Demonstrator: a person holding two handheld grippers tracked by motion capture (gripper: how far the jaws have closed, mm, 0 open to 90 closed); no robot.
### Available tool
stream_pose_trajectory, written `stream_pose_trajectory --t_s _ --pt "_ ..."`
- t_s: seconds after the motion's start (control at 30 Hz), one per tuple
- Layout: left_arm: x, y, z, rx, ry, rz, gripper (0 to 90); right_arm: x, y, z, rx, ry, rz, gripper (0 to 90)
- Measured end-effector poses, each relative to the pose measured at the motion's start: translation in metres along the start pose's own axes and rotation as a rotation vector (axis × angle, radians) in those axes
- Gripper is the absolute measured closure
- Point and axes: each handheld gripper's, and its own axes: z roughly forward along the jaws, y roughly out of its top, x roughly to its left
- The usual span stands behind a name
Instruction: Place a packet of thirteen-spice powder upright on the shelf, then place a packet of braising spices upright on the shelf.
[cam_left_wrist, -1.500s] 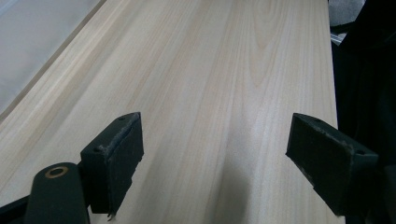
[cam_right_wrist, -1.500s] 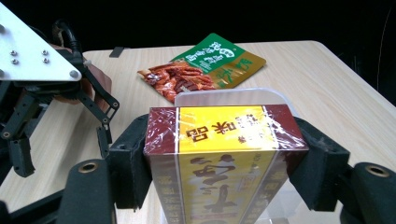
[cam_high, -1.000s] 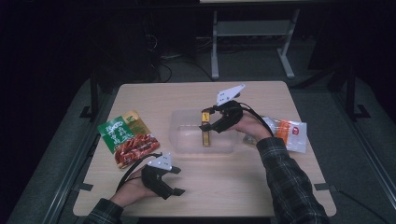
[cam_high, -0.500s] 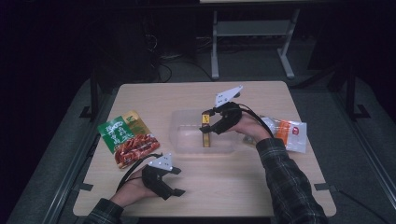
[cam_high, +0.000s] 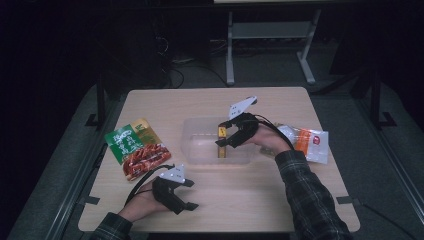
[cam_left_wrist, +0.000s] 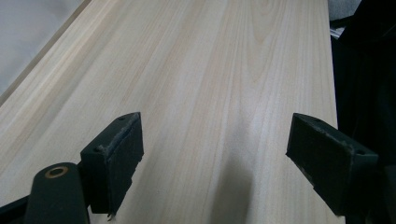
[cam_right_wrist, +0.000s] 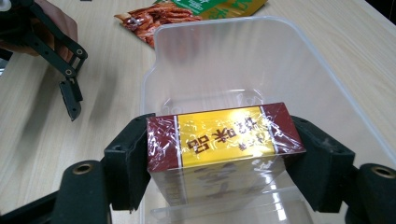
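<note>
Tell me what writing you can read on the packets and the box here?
Box in the right gripper: gold Chinese characters seen upside down, perhaps "食品"; the rest unclear.
Green and red snack packet: print too small to read.
White and orange packet: red logo, too blurred to read.

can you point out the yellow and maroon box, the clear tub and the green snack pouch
yellow and maroon box (cam_right_wrist: 223, 135): right gripper view, on its yellow top face
clear tub (cam_high: 200, 145): high view, on its bare floor left of the box
green snack pouch (cam_high: 135, 147): high view, on the middle of the pouch front
</note>
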Motion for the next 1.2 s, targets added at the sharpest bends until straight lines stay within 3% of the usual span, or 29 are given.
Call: stream_pose_trajectory --t_s 0.33,0.5,0.63,0.77,0.83,1.2 --pt "0.002 0.0 -0.001 -0.001 0.01 0.006 17.4 0.003 0.001 -0.011 -0.063 -0.019 0.058 19.4" --pt "0.002 -0.001 -0.001 -0.003 0.014 0.0 17.3 0.011 0.005 -0.028 -0.093 -0.096 0.096 14.8" --pt "0.002 -0.001 -0.001 0.011 0.016 0.003 17.3 0.024 0.004 -0.041 -0.122 -0.166 0.129 15.3" --pt "0.001 -0.001 0.0 -0.002 0.014 -0.009 17.3 0.034 0.0 -0.049 -0.084 -0.206 0.13 14.3" --pt "0.002 -0.001 -0.002 0.007 0.016 -0.009 17.3 0.039 -0.003 -0.053 -0.095 -0.202 0.151 14.2" --pt "0.004 -0.002 -0.002 0.003 0.022 -0.008 17.3 0.076 -0.029 -0.064 -0.088 -0.249 0.153 14.3"
